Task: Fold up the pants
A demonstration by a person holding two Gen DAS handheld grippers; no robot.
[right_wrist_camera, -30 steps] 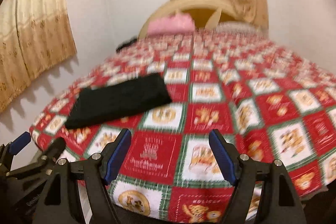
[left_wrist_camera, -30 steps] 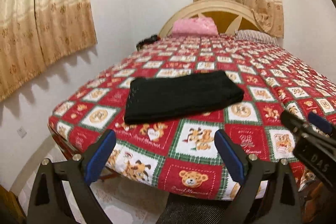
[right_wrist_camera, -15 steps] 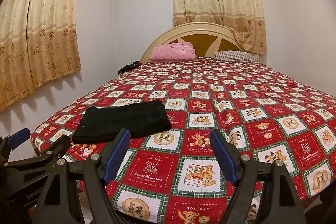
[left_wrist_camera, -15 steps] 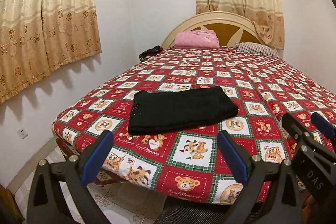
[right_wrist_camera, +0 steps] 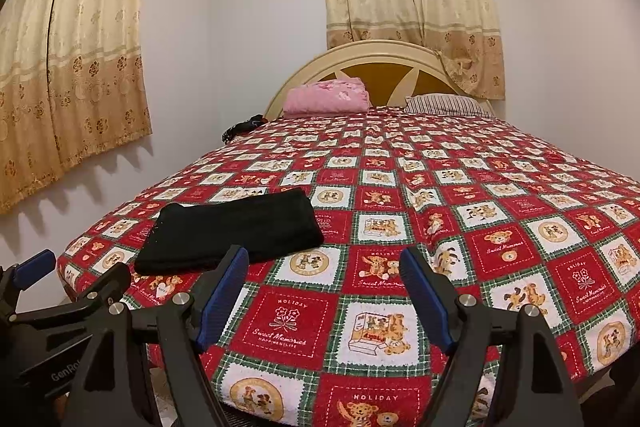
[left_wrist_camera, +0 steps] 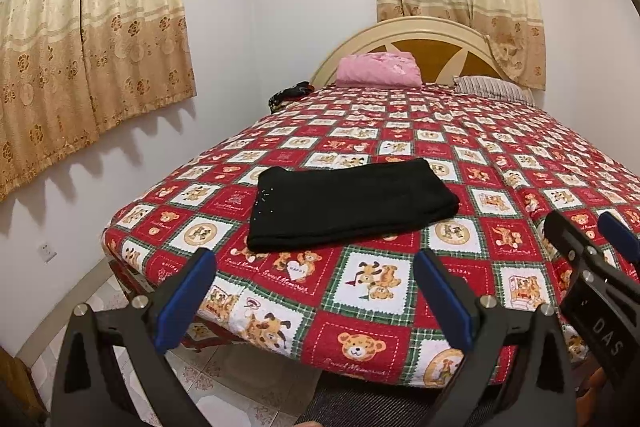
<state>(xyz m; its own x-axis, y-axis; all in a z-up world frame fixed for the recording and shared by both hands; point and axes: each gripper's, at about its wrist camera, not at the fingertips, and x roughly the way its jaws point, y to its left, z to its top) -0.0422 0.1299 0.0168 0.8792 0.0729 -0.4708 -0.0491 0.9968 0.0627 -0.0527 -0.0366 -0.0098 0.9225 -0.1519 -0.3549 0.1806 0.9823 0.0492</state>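
Left hand-held gripper (left_wrist_camera: 314, 301) wide open, empty, right hand-held gripper (right_wrist_camera: 324, 289) wide open, empty, both off folded black pants (left_wrist_camera: 348, 205) on bed (left_wrist_camera: 500, 163).

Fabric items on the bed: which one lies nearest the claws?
The folded black pants, flat near the bed's foot end. The pink blanket and striped pillow sit far back at the headboard.

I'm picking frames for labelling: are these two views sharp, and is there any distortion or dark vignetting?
Left wrist view: sharp, black pants crisp; fisheye bends the curtains, corners dark. Right wrist view: equally sharp, bedspread print legible, same barrel curve and black corners.
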